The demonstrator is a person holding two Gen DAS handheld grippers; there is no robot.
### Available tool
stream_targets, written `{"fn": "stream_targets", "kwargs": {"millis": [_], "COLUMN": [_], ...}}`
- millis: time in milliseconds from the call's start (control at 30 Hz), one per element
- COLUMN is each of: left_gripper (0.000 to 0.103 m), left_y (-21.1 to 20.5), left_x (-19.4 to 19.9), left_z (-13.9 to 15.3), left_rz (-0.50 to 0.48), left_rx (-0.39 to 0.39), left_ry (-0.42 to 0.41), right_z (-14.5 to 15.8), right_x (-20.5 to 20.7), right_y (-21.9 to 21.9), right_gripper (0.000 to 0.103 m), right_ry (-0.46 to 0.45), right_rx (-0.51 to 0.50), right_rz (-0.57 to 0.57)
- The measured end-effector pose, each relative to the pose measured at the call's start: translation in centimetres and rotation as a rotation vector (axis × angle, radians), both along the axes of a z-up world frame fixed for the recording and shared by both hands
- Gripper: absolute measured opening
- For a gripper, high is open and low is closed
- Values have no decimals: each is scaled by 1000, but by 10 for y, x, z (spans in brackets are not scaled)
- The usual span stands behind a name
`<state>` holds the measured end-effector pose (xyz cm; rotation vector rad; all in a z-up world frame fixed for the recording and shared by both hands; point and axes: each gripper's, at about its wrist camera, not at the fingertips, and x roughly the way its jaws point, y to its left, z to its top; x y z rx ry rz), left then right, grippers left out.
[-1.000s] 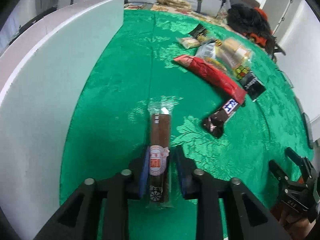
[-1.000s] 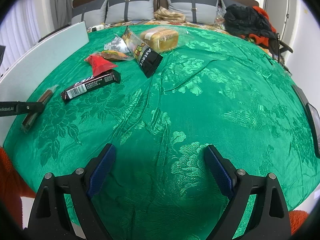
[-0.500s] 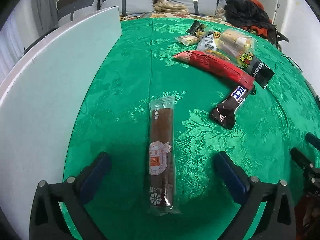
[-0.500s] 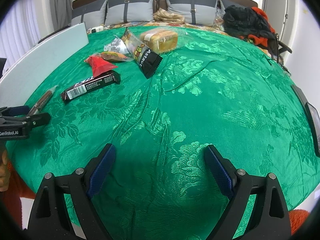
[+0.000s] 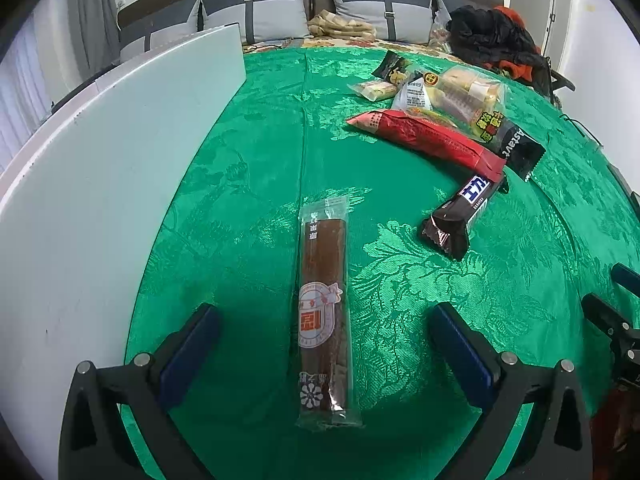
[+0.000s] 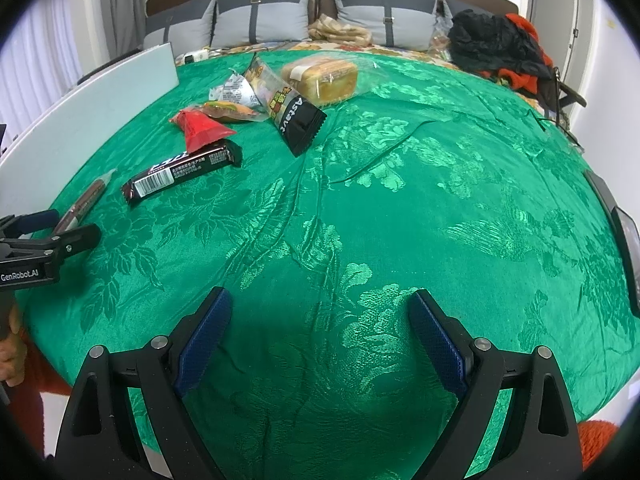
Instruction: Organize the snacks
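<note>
A second ago the left tongs [image 5: 320, 344] were clamped on the brown snack bar [image 5: 324, 312]; now their blue pads stand wide apart on either side of it with clear cloth between, so the bar has been let go and lies flat on the green cloth [image 5: 248, 168], near the surface's left edge and running parallel to the white board [image 5: 120, 160] that stands along that edge. It sits well apart from the other snacks, which remain in a loose cluster toward the far middle of the surface: the dark chocolate bar [image 5: 460, 216] nearest, the red packet [image 5: 428, 140] just beyond it and touching or overlapping its far end, then the black Astavc pack [image 5: 516, 148] and the clear-wrapped cake [image 6: 320, 76] among smaller packets. The right tongs [image 6: 320, 340] are spread open and hold nothing, hovering over bare cloth by the near edge. By my reading the brown bar is the first item placed in a row along the left edge, and the chocolate bar looks like the natural next pick; most of the sorting is not yet done.
</note>
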<state>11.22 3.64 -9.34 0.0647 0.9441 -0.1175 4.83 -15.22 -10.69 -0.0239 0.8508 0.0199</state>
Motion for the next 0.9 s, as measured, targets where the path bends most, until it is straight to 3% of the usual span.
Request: {"fn": "stream_targets", "kwargs": {"millis": [633, 900], "left_gripper": [103, 103], "left_y": [0, 0], "left_x": [0, 13], "left_z": [-1, 2], "left_rz": [4, -39], "left_rx": [1, 11], "left_ry": [-3, 94], "right_z": [1, 0], "right_x": [0, 0], "right_y": [0, 0], "right_gripper": [93, 93], "right_ry": [0, -8], "right_rx": [0, 0], "right_rz": [2, 2]}}
